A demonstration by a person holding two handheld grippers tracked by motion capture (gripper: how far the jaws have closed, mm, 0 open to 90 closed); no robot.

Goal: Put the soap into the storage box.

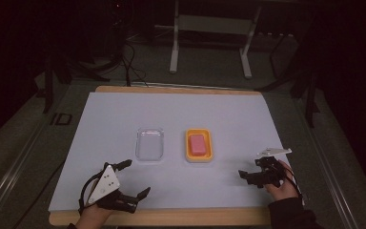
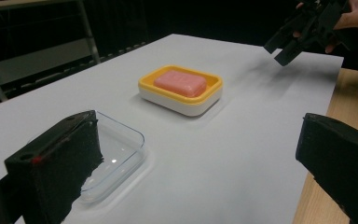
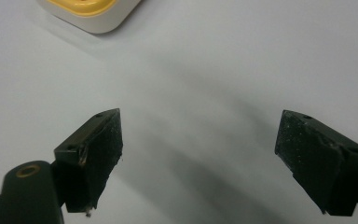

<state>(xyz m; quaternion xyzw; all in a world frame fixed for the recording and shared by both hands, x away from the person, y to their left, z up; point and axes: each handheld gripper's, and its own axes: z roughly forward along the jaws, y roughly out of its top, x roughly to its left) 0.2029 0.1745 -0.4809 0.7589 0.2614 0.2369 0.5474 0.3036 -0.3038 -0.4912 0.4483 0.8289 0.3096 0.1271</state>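
Observation:
A pink soap bar [image 1: 198, 143] lies in a yellow and white soap dish [image 1: 189, 151] at the middle of the white table sheet. A clear plastic tray [image 1: 149, 144] sits just left of it, empty. My left gripper [image 1: 138, 177] is near the front edge, left of centre, open, jaws empty. In the left gripper view the clear tray [image 2: 121, 149] is beside the left jaw and the soap [image 2: 181, 83] in its dish [image 2: 186, 103] lies farther off. My right gripper [image 1: 249, 168] hovers open to the right of the dish, also seen from the left gripper [image 2: 291, 44]. A corner of the dish [image 3: 91, 14] shows beyond the right gripper [image 3: 207, 149].
The white sheet [image 1: 124, 109] covers a wooden table top [image 1: 171, 217], whose edge shows at the front and back. Beyond the table the floor carries cables and a metal stand [image 1: 209, 43]. Bare sheet lies all around the two containers.

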